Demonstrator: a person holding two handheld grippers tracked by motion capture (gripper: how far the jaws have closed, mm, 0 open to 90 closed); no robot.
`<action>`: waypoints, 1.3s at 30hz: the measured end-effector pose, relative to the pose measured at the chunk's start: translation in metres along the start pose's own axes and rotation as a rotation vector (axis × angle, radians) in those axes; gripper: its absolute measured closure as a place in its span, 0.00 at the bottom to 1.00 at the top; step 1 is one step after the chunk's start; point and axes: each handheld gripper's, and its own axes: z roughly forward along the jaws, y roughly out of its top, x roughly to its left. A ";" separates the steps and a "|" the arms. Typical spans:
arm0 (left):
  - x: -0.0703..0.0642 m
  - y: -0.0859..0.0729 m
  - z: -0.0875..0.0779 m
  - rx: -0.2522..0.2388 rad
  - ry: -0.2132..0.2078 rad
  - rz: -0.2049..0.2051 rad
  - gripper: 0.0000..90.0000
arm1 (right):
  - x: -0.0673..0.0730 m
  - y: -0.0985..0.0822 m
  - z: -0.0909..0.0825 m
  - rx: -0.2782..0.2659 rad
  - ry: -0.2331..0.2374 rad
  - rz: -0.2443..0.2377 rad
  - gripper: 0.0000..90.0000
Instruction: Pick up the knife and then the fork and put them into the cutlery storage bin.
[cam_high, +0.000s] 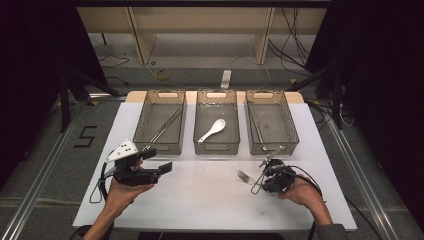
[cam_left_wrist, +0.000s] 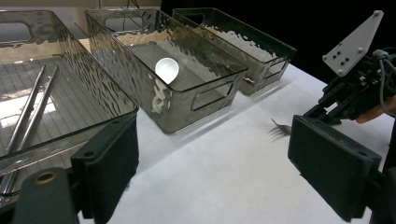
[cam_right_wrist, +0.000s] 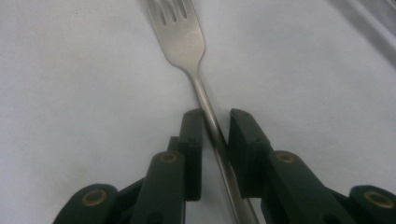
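Note:
A metal fork (cam_right_wrist: 180, 28) lies on the white table cover, tines pointing away from my right gripper (cam_right_wrist: 215, 114). The fork's thin handle runs between the two black jaws, which stand close on either side of it; a narrow gap still shows beside the handle. In the high view the fork (cam_high: 245, 176) is at the front right, just left of the right gripper (cam_high: 262, 177). My left gripper (cam_high: 160, 167) hovers at the front left, jaws wide open with nothing between them. From the left gripper (cam_left_wrist: 215, 154) view, the fork (cam_left_wrist: 280, 127) and the right gripper (cam_left_wrist: 355, 93) show across the table.
Three clear smoky bins stand in a row at the back. The left bin (cam_high: 142, 117) holds metal chopsticks (cam_high: 162, 127), the middle bin (cam_high: 197, 120) a white spoon (cam_high: 212, 130), the right bin (cam_high: 292, 120) a slim metal utensil (cam_high: 257, 130). White cover (cam_high: 210, 200) spans the front.

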 end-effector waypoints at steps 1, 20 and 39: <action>0.000 0.000 0.000 0.000 0.000 0.001 0.17 | 0.000 0.000 0.000 -0.002 -0.001 -0.004 0.85; 0.000 0.000 0.000 0.001 0.002 0.002 0.17 | 0.003 0.002 0.000 0.016 0.009 -0.039 0.92; 0.002 0.001 0.000 -0.005 -0.011 -0.015 0.17 | -0.004 0.000 -0.008 -0.025 0.032 -0.038 0.95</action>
